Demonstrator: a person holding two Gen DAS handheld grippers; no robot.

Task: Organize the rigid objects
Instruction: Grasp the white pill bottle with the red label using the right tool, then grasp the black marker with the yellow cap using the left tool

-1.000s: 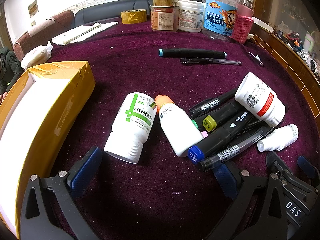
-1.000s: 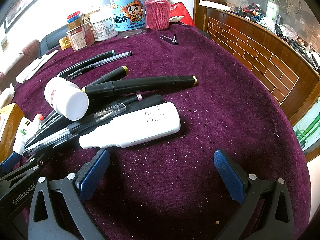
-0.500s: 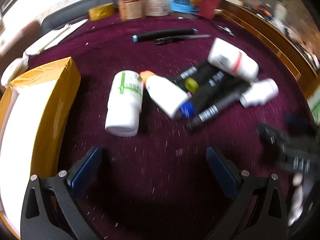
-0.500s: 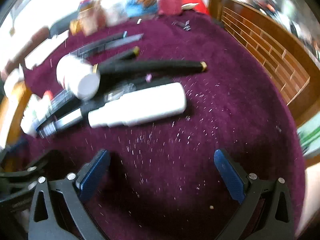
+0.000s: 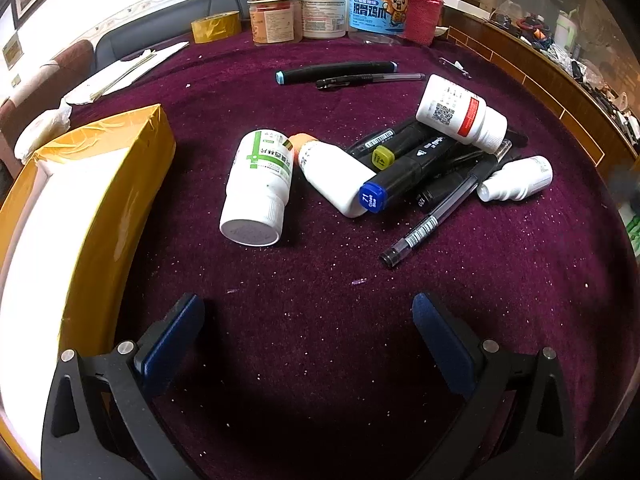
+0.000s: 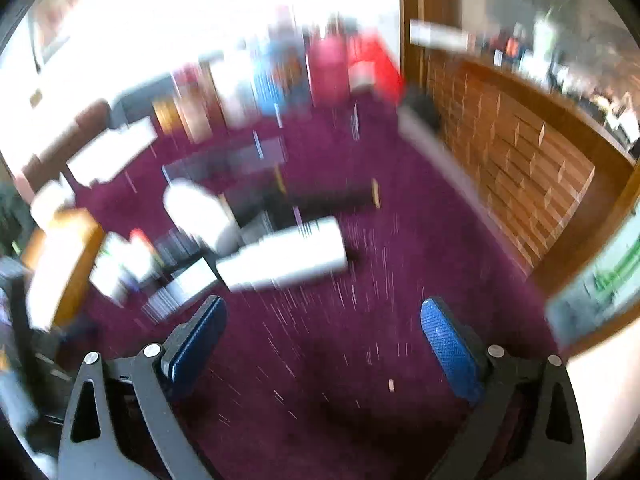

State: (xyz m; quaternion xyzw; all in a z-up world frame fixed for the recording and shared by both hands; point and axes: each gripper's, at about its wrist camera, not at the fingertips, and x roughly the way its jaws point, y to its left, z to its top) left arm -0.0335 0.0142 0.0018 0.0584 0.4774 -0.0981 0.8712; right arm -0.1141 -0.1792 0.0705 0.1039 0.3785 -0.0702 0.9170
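Both tools stand wide open with nothing between their blue pads: the left tool (image 5: 308, 344) hovers over bare purple velvet worktop (image 5: 320, 380) short of the clutter, and the right tool (image 6: 324, 340) likewise hangs empty, its view smeared by blur. The things to be organized lie heaped mid-worktop, with the open yellow-taped cardboard box (image 5: 100, 216) just left of them, probably the place they go. The heap is the main risk: the white pill bottle with the red band and QR code (image 5: 460, 114) rests on top of the black markers, so pulling any marker would likely send it rolling; the round bottles lie on their sides and could roll away from a closing pad. The white bottle with the green-striped label (image 5: 258, 188) lies apart from the pile, cap toward the camera, and looks the safest pick, though a grip on its smooth curved wall may slip. The thin clear-barrelled black gel pen (image 5: 436, 216) lies low on the velvet and is easy to miss. Legible writing is sparse: the blue-capped black marker (image 5: 404, 176) reads "71", a neighbouring black marker end (image 5: 422, 201) "120"; the green label and the blue cartoon-printed jar (image 5: 378, 2) carry Chinese characters I cannot read reliably.
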